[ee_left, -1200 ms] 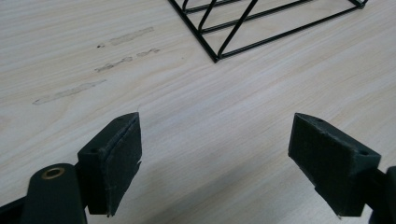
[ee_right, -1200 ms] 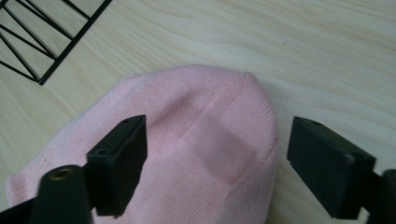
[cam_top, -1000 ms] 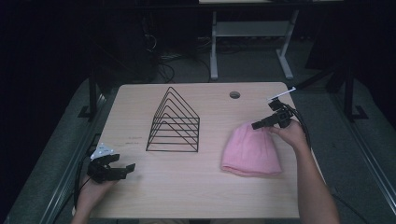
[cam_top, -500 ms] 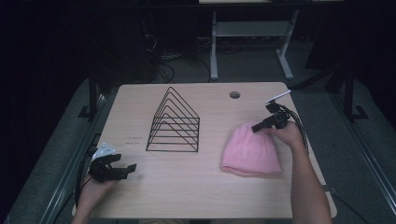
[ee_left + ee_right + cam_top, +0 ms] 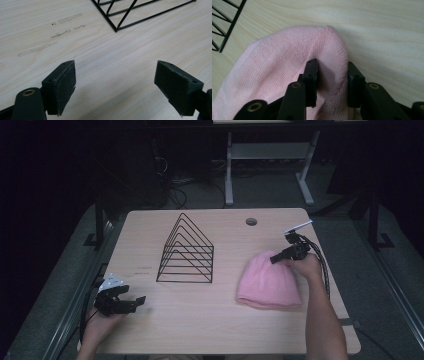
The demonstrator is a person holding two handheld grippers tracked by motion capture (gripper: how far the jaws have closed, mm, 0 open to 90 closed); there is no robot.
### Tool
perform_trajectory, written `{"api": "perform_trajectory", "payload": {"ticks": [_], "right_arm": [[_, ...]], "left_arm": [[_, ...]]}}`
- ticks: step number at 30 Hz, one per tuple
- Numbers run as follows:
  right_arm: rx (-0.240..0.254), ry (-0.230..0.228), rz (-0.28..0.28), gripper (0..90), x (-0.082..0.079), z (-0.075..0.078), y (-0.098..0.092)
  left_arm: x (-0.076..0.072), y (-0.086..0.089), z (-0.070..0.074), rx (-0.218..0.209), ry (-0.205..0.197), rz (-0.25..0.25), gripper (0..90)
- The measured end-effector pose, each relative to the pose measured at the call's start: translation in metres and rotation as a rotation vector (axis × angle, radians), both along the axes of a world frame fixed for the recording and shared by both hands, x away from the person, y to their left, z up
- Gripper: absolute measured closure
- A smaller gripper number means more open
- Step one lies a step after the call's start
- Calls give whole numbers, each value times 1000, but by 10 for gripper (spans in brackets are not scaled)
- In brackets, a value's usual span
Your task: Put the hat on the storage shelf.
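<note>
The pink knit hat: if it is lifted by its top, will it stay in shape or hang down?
The pink knit hat will probably hang limp: its soft knit already bunches into a fold between the right gripper fingers, which have just been closing on it. It likely weighs little and should not slip, since the ribbed fabric gives the pads grip. It lies flat, so rolling seems unlikely.

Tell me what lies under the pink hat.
The pink hat lies flat on the wooden table, bare wood around its edges. The right tongs pinch a fold at its top. Anything beneath or inside the knit is covered.
</note>
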State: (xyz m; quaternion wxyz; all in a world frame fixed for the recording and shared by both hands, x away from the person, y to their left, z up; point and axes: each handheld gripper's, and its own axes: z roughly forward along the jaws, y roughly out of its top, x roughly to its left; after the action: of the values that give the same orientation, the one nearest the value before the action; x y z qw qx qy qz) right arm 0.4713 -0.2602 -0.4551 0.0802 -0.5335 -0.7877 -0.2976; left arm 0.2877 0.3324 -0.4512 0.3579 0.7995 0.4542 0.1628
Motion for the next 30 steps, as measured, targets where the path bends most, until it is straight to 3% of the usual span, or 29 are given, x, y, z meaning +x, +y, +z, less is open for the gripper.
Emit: {"api": "perform_trajectory", "payload": {"ticks": [6, 15, 18, 21, 30], "right_arm": [[51, -2, -25, 770, -4, -3, -4], [73, -34, -9, 785, -12, 10, -2], [88, -77, 21, 785, -18, 23, 3], [102, -84, 32, 784, -21, 29, 4], [128, -173, 66, 786, -37, 58, 3]], "left_arm": [[-1, 2, 0, -8, -1, 12, 178], [-2, 0, 0, -4, 2, 5, 178], [-3, 0, 0, -3, -1, 2, 178], [-4, 0, 0, -3, 0, 3, 178], [-4, -3, 0, -5, 4, -18, 183]]}}
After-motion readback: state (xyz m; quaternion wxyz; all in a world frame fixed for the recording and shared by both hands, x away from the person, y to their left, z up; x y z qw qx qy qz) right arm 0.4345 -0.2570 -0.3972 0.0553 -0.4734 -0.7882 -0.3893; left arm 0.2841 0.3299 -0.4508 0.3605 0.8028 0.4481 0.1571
